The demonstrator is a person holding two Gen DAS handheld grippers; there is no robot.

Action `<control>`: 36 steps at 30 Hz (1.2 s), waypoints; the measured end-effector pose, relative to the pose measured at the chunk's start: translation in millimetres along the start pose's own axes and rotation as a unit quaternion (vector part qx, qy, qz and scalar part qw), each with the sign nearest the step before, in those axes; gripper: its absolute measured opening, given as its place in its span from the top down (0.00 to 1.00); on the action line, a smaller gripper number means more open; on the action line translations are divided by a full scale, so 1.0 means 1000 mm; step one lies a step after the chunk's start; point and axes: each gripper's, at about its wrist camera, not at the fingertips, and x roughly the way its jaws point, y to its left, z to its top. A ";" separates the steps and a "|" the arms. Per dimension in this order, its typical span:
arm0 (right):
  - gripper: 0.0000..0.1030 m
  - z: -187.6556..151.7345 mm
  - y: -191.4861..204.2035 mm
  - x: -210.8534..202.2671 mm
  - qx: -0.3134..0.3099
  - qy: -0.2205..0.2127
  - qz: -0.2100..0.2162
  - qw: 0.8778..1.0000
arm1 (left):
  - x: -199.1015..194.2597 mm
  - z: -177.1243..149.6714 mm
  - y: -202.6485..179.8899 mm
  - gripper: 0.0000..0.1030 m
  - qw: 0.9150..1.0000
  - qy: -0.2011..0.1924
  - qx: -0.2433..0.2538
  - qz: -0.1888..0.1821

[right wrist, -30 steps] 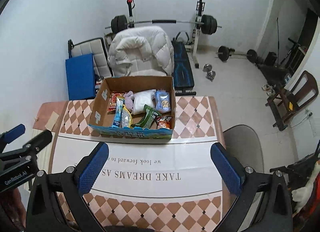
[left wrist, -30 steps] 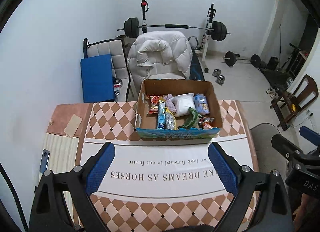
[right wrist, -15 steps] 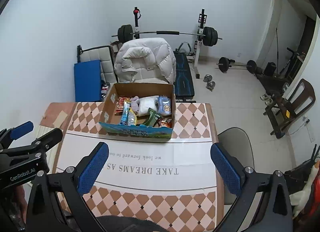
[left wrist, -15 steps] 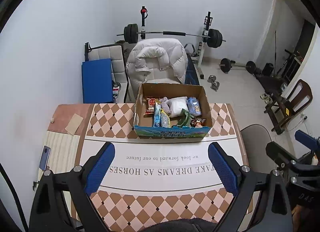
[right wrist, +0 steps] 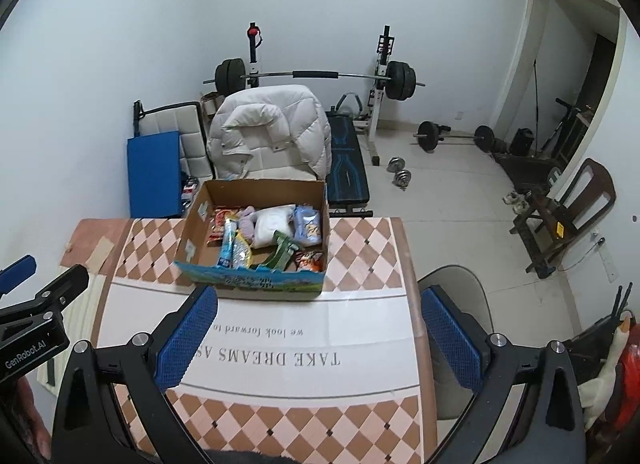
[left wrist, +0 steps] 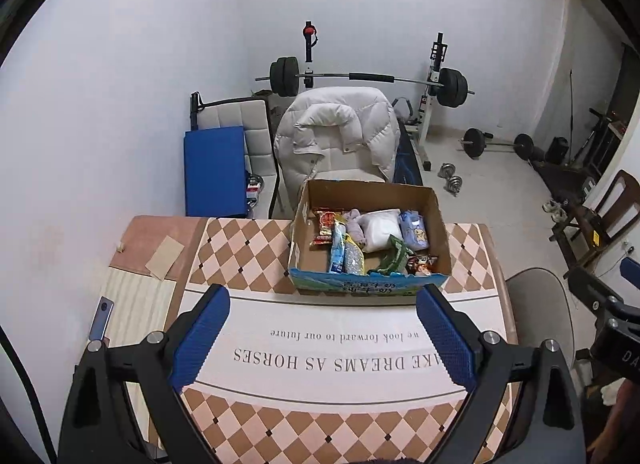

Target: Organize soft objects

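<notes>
An open cardboard box (left wrist: 438,220) stands at the far side of the table (left wrist: 248,252); it also shows in the right wrist view (right wrist: 200,204). It holds soft packets: a white pack (left wrist: 382,226), a light blue pouch (left wrist: 414,228), a red snack bag (left wrist: 325,224), a green bag (left wrist: 394,260) and others. My left gripper (left wrist: 322,338) is open and empty, held above the near table. My right gripper (right wrist: 318,338) is open and empty, to the right of the left one.
A chair with a white puffer jacket (left wrist: 340,136) stands behind the table. A blue mat (left wrist: 214,170), a barbell rack (left wrist: 368,78) and dumbbells (left wrist: 450,176) lie beyond. A grey chair (right wrist: 460,292) sits at the table's right edge. A phone (left wrist: 102,320) lies left.
Both grippers have pulled back and up from the box, so it looks smaller and farther. Both stay open and empty.
</notes>
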 end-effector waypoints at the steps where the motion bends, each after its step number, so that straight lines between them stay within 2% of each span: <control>1: 0.00 0.002 0.000 0.002 0.000 -0.002 -0.004 1.000 | -0.001 0.000 0.000 0.07 1.000 -0.002 -0.001 0.001; 15: 0.00 0.024 0.007 0.039 -0.001 -0.005 -0.016 1.000 | 0.030 0.017 -0.004 0.07 1.000 -0.003 0.004 0.010; 36: 0.00 0.028 0.009 0.040 -0.004 -0.006 -0.016 1.000 | 0.024 0.026 -0.011 0.07 1.000 -0.005 0.012 0.001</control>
